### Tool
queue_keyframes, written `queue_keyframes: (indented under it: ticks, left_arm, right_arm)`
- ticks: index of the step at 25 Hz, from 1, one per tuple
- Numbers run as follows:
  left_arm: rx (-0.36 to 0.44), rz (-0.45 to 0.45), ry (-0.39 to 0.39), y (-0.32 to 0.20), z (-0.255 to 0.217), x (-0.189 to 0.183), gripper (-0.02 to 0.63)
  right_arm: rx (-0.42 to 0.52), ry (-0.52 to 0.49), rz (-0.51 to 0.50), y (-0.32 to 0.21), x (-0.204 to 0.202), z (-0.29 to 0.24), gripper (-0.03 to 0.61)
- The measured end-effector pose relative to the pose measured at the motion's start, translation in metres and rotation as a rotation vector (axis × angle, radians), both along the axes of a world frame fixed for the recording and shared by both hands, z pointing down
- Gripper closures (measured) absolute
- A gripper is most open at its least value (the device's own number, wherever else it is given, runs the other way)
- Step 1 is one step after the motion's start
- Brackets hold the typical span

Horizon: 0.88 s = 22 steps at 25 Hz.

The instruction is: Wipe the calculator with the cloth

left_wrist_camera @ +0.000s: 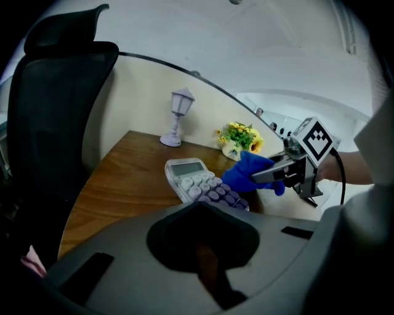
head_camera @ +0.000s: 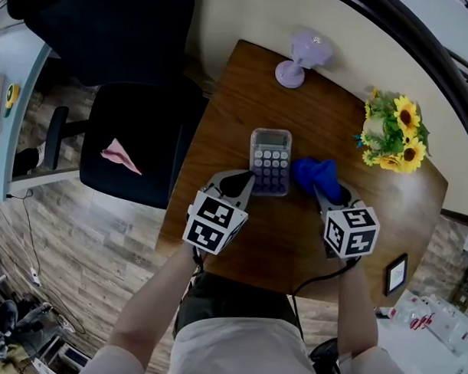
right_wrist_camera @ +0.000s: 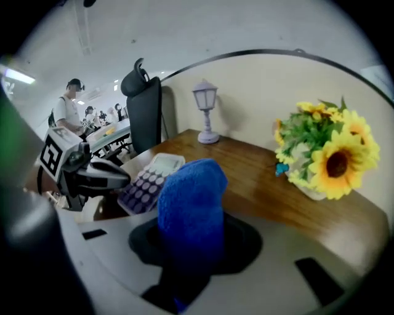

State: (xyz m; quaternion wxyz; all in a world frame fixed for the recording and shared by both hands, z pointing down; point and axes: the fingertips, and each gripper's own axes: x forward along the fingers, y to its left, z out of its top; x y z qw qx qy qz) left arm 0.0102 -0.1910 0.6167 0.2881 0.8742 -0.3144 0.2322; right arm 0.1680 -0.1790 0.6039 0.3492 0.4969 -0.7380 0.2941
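Left gripper [head_camera: 245, 186]: I read its jaws as brought together, with nothing between them. The tip sits at the near left corner of the calculator [head_camera: 271, 162]; I cannot tell whether it presses on it.
Right gripper [head_camera: 323, 194]: clamped on the blue cloth [right_wrist_camera: 191, 209], which bulges up out of the jaws in a thick fold.
Cloth position: it hangs just right of the calculator, level with the keys. From the left gripper view it overlaps the right edge, but I cannot confirm contact.
Hidden: the cloth covers the right gripper's fingertips in its own view. The left gripper's body blocks the calculator's near end in its own view.
Calculator position: it lies on the wooden table [head_camera: 239, 105], near the middle, between the two grippers.
Calculator heading: the long axis runs straight away from me, with the display at the far end towards the small lamp [head_camera: 302, 56] and the keys nearest me.
Off to the right: sunflowers [head_camera: 395, 134] stand well apart from the calculator.
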Motion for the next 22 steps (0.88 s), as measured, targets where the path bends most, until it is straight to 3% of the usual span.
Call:
queue_keyframes:
  ticks: [5, 9, 15, 18, 22]
  left_arm:
    - [0.013, -0.001, -0.015, 0.001, 0.002, -0.001, 0.611]
    - [0.023, -0.001, -0.018, 0.0, 0.001, -0.002, 0.611]
    - [0.032, -0.004, -0.021, 0.0, 0.001, -0.001, 0.611]
    - [0.039, -0.004, -0.024, 0.0, 0.001, -0.001, 0.611]
    - [0.041, -0.006, -0.029, 0.0, 0.002, -0.002, 0.611]
  right_arm:
    - [0.144, -0.128, 0.089, -0.05, -0.007, -0.037, 0.459]
    - [0.218, -0.188, 0.055, -0.083, -0.043, -0.049, 0.457]
    - [0.145, -0.155, -0.032, -0.099, -0.083, -0.02, 0.457]
    - [0.091, -0.113, -0.066, -0.084, -0.09, -0.003, 0.457]
    - [0.098, -0.111, -0.055, -0.061, -0.091, -0.002, 0.457]
